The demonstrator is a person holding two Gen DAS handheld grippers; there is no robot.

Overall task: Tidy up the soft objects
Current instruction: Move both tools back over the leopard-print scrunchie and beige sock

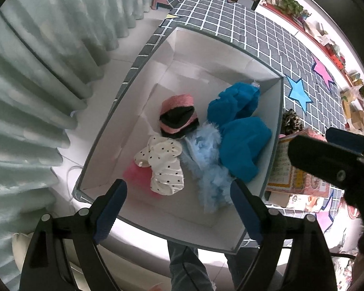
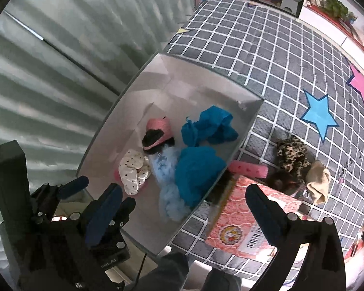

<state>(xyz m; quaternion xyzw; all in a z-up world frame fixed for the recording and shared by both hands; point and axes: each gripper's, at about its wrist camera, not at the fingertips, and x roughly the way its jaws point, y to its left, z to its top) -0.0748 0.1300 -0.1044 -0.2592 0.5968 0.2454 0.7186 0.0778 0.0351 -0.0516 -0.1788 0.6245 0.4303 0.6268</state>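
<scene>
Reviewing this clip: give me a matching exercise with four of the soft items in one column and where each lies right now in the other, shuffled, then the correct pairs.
Items
1. polka-dot cloth
2. leopard-print cloth
3. beige cloth
4. pink-and-black item

Places
A. on the checked cover, outside the box, next to the leopard-print piece
B. inside the white box, beside the pale blue fluffy piece, partly over a pink piece
C. inside the box, farther from the camera than the polka-dot piece
D. on the checked cover, just below the blue star

Pairs: 1-B, 2-D, 3-A, 4-C
</scene>
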